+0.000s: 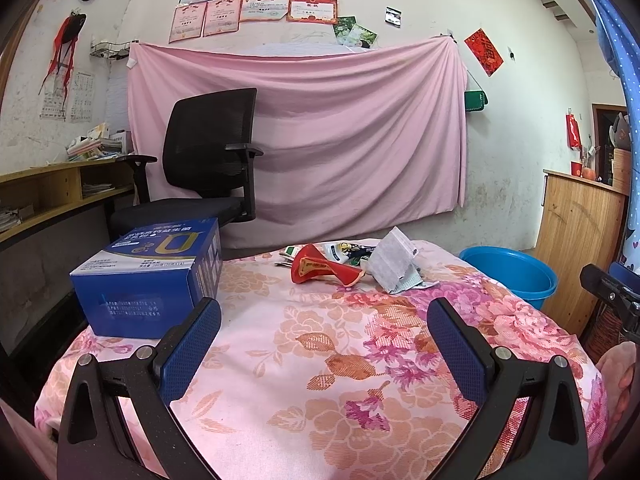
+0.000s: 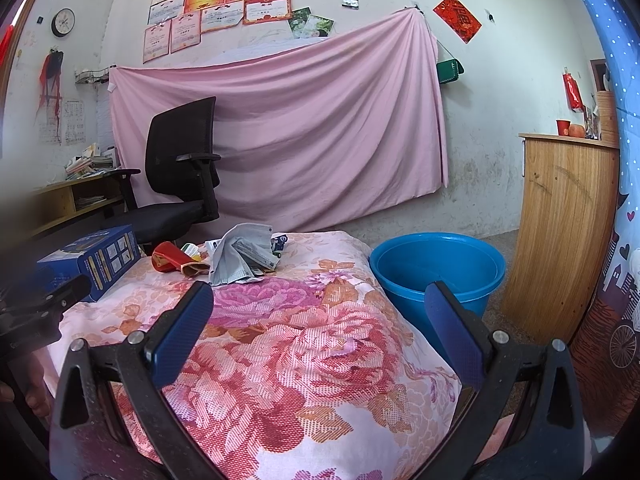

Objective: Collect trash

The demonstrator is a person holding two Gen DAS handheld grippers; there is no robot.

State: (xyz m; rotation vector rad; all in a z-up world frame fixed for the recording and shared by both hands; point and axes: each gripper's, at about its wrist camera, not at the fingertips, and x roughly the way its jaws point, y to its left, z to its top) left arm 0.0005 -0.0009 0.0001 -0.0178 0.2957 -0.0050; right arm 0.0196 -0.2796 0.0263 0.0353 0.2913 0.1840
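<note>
Left wrist view: left gripper (image 1: 324, 320) is hovering level, jaws spread, before the crumpled wrapper pile (image 1: 352, 266); right gripper (image 2: 320, 308) likewise, round blue plastic basin (image 2: 436, 268) sitting right of the pile.

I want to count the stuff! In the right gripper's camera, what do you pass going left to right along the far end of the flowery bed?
Blue cardboard box → crumpled red wrapper → grey paper packet → blue plastic bucket → wooden cabinet.

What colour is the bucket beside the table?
Bright blue bucket; the right wrist view shows it best.
</note>
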